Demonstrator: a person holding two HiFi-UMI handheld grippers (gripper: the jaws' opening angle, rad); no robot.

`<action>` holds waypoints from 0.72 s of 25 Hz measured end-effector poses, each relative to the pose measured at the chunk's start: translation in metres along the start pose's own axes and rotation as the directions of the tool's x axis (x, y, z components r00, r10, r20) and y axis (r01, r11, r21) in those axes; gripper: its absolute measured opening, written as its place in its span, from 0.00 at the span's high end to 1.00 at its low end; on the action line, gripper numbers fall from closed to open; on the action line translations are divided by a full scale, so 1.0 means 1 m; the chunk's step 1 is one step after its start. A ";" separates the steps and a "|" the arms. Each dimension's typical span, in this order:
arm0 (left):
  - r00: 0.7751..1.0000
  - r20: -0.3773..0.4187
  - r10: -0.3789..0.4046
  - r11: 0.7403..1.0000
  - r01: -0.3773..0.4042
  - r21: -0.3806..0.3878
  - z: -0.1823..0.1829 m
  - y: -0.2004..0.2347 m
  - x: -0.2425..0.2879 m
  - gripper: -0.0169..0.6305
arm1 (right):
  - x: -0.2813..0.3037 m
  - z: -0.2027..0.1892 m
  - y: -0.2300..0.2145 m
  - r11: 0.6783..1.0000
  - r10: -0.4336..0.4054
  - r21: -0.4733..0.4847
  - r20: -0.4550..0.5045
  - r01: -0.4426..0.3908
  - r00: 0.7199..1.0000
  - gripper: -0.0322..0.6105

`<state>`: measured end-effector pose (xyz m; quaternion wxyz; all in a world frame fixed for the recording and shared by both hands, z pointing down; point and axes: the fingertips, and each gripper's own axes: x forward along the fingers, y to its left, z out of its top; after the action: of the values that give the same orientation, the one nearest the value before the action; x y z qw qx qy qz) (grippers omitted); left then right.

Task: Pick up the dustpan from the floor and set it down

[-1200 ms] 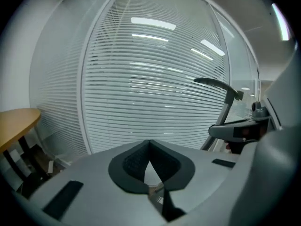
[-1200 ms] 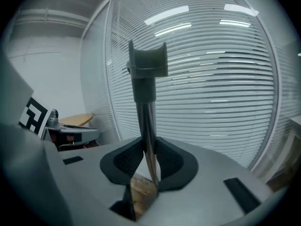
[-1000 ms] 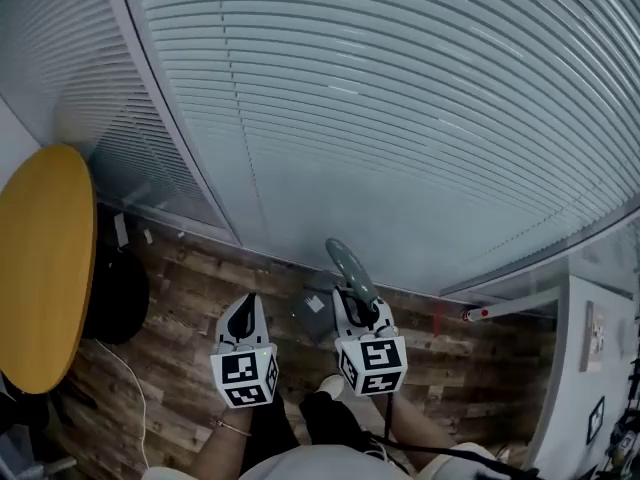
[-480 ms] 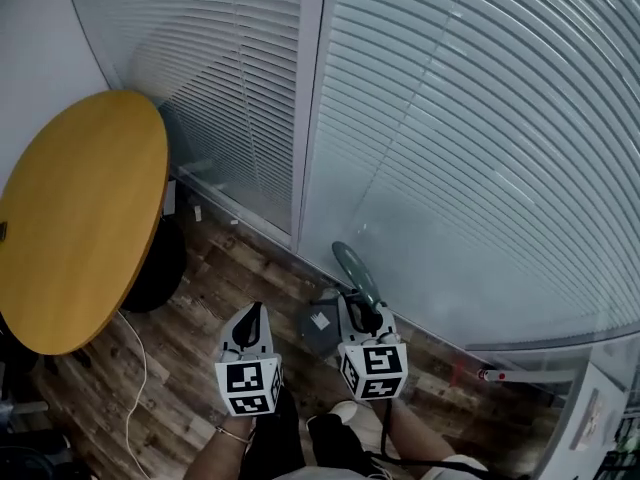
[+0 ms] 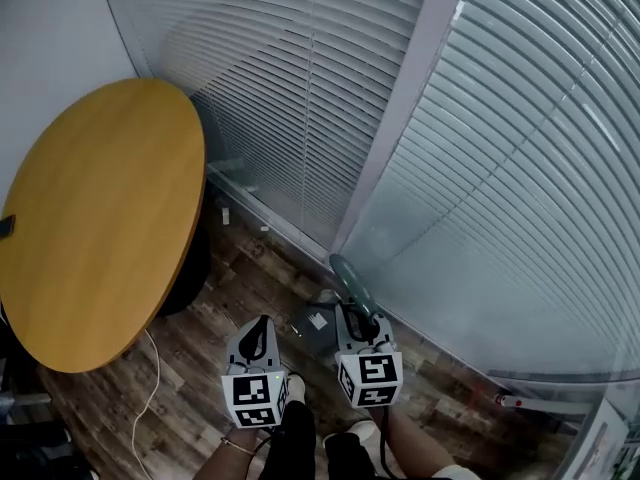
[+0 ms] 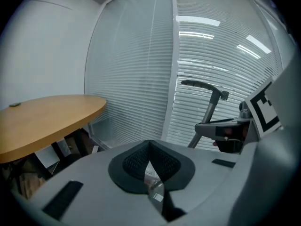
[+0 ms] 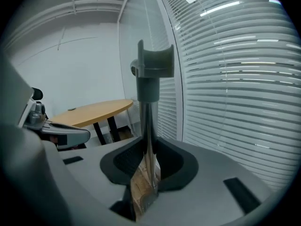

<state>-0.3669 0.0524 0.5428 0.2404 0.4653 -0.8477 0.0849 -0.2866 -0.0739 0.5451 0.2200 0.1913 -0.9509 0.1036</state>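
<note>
- Head view: the right gripper (image 5: 357,320) is clamped on the dustpan (image 5: 314,324). It grasps the long handle (image 5: 347,275), which rises slanting toward the blinds (image 5: 500,168).
- The grey pan hangs low just left of that gripper, above the plank floor (image 5: 235,268) and in front of the person's feet. I cannot tell whether it touches the boards.
- The left gripper (image 5: 257,332) hovers beside it, near the pan but apart from it. To its left stands a round wooden table (image 5: 90,218), with a white cable (image 5: 150,388) trailing on the floor below.
- Left gripper view: the jaws are pressed together tip to tip with nothing between them. The dustpan's pole and its grip rise at the right beside the other gripper, and the table edge juts in at the left.
- Right gripper view: both pads are clenched on the metal pole (image 7: 149,126), which stands upright between them. The grey grip (image 7: 153,65) tops it against the window blinds, with the table behind at the left.
</note>
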 end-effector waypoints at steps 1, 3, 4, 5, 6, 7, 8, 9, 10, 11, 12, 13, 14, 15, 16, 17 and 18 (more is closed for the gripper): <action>1.000 -0.003 0.004 1.000 -0.004 -0.002 -0.001 0.004 0.004 0.95 | 0.007 0.000 0.001 1.000 0.006 -0.006 0.000 -0.006 1.000 0.79; 1.000 -0.007 0.014 1.000 -0.014 -0.008 -0.005 0.012 0.012 0.95 | 0.020 -0.001 0.003 1.000 0.014 -0.018 0.003 -0.014 1.000 0.79; 1.000 -0.011 0.019 1.000 -0.019 -0.011 -0.007 0.016 0.016 0.95 | 0.028 -0.001 0.003 1.000 0.018 -0.025 0.004 -0.018 1.000 0.79; 1.000 -0.015 0.023 1.000 -0.024 -0.013 -0.010 0.020 0.022 0.95 | 0.036 -0.002 0.004 0.999 0.022 -0.032 0.006 -0.022 1.000 0.79; 0.999 -0.019 0.027 1.000 -0.027 -0.016 -0.013 0.025 0.028 0.95 | 0.045 -0.003 0.005 0.999 0.027 -0.041 0.007 -0.026 1.000 0.79; 0.999 -0.022 0.030 0.999 -0.030 -0.019 -0.015 0.029 0.034 0.95 | 0.054 -0.004 0.005 0.998 0.032 -0.051 0.006 -0.031 0.999 0.79; 0.999 -0.024 0.031 0.999 -0.031 -0.021 -0.016 0.033 0.040 0.95 | 0.063 -0.005 0.006 0.997 0.036 -0.062 0.004 -0.035 0.999 0.79; 0.999 -0.026 0.030 0.999 -0.031 -0.024 -0.018 0.036 0.047 0.95 | 0.071 -0.006 0.005 0.997 0.039 -0.071 0.001 -0.039 0.999 0.79; 0.999 -0.029 0.029 0.999 -0.030 -0.025 -0.019 0.038 0.053 0.95 | 0.079 -0.007 0.005 0.996 0.042 -0.080 -0.003 -0.042 0.999 0.79; 0.999 -0.032 0.028 0.999 -0.028 -0.025 -0.021 0.041 0.060 0.95 | 0.086 -0.009 0.005 0.995 0.044 -0.086 -0.007 -0.044 0.999 0.79; 0.999 -0.035 0.025 0.999 -0.026 -0.025 -0.023 0.043 0.066 0.95 | 0.092 -0.012 0.005 0.995 0.046 -0.093 -0.011 -0.047 0.999 0.79; 0.999 -0.036 0.022 0.999 -0.023 -0.025 -0.025 0.045 0.071 0.95 | 0.098 -0.015 0.005 0.994 0.048 -0.100 -0.016 -0.049 0.999 0.79; 0.999 -0.036 0.020 0.999 -0.021 -0.025 -0.027 0.046 0.077 0.95 | 0.104 -0.018 0.005 0.993 0.050 -0.107 -0.020 -0.052 0.999 0.79; 0.999 -0.035 0.017 1.000 -0.018 -0.025 -0.028 0.047 0.082 0.95 | 0.109 -0.021 0.004 0.992 0.053 -0.114 -0.024 -0.055 0.998 0.79; 0.999 -0.033 0.015 1.000 -0.015 -0.025 -0.029 0.047 0.087 0.95 | 0.114 -0.024 0.003 0.991 0.055 -0.119 -0.028 -0.058 0.998 0.79; 0.999 -0.033 0.011 1.000 -0.012 -0.026 -0.031 0.047 0.092 0.95 | 0.118 -0.026 0.003 0.991 0.058 -0.120 -0.031 -0.061 0.998 0.79; 0.999 -0.036 0.007 1.000 -0.008 -0.026 -0.033 0.046 0.097 0.95 | 0.122 -0.028 0.002 0.991 0.058 -0.117 -0.035 -0.062 0.998 0.79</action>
<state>-0.4380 0.0180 0.6223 0.2612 0.4572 -0.8461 0.0829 -0.3781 -0.1034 0.6258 0.2424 0.1477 -0.9572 0.0569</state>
